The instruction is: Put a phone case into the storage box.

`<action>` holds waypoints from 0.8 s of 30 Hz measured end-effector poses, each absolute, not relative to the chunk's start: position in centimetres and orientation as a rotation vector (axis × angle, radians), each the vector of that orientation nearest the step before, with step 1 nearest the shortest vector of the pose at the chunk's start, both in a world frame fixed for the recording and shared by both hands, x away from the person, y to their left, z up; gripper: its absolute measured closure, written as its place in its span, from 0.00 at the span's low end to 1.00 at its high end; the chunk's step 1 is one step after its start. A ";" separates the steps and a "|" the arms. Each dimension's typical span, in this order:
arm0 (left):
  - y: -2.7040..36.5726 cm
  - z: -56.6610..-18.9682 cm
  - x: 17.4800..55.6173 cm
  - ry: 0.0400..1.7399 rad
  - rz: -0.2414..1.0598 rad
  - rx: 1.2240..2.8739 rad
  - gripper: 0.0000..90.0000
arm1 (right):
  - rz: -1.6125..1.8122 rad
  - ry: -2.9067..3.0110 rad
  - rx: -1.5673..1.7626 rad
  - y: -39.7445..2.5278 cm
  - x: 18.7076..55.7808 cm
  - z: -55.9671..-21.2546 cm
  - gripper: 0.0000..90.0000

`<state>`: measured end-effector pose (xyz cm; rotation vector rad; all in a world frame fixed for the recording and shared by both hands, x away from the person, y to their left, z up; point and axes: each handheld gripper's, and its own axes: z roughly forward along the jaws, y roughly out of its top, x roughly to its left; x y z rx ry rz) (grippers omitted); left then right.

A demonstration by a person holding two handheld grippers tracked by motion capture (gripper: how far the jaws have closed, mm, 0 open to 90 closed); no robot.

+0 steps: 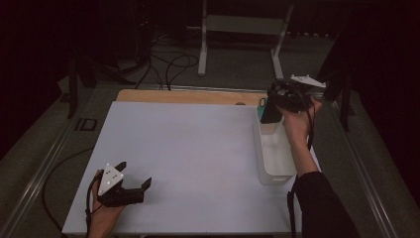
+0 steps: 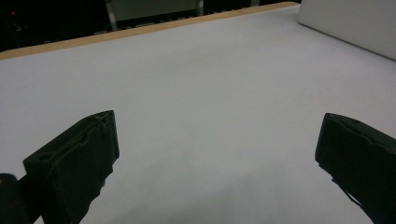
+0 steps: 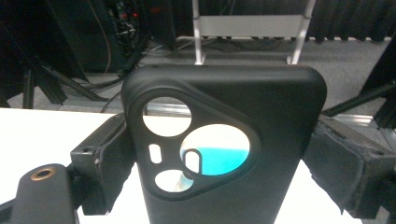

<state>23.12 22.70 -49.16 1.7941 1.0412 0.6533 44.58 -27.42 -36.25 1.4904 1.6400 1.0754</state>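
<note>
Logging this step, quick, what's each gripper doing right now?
Left gripper: open, holding nothing, low over the table.
Right gripper: shut on the black phone case.

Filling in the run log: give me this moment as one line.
right gripper: shut on phone case, above bin | left gripper: open, low over table, holding nothing

Dim lab: cables [image 1: 168, 64], equipment stand [image 1: 242, 29]

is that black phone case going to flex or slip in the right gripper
The phone case looks empty, since light shows through its camera cutouts, so it is probably light and somewhat bendy. The right gripper clamps its side edges; the matte surface likely resists slipping, though a hard squeeze might bow it.
</note>
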 end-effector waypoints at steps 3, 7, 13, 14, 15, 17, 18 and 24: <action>22.7 -49.2 23.1 1.038 0.653 1.795 0.00 | 1.026 1.645 1.520 -27.6 45.3 -37.7 0.15; 22.7 -49.2 23.1 1.040 0.651 1.792 0.00 | 1.000 1.650 1.540 -27.5 45.8 -39.0 0.15; 22.6 -49.2 23.1 1.038 0.650 1.792 0.00 | 0.957 1.673 1.566 -26.9 46.5 -40.8 0.15; 22.6 -49.2 23.1 1.038 0.649 1.793 0.00 | 0.946 1.680 1.568 -26.8 46.6 -41.1 0.15; 22.6 -49.2 23.1 1.038 0.649 1.791 0.00 | 0.933 1.683 1.570 -26.7 46.7 -41.4 0.15; 22.7 -49.1 23.0 1.037 0.649 1.789 0.00 | 0.913 1.694 1.576 -26.5 46.8 -41.9 0.15; 22.7 -49.1 23.0 1.038 0.650 1.790 0.00 | 0.903 1.695 1.579 -26.4 46.9 -42.1 0.15; 22.7 -49.2 23.0 1.037 0.649 1.788 0.00 | 0.879 1.692 1.589 -26.2 47.4 -42.9 0.14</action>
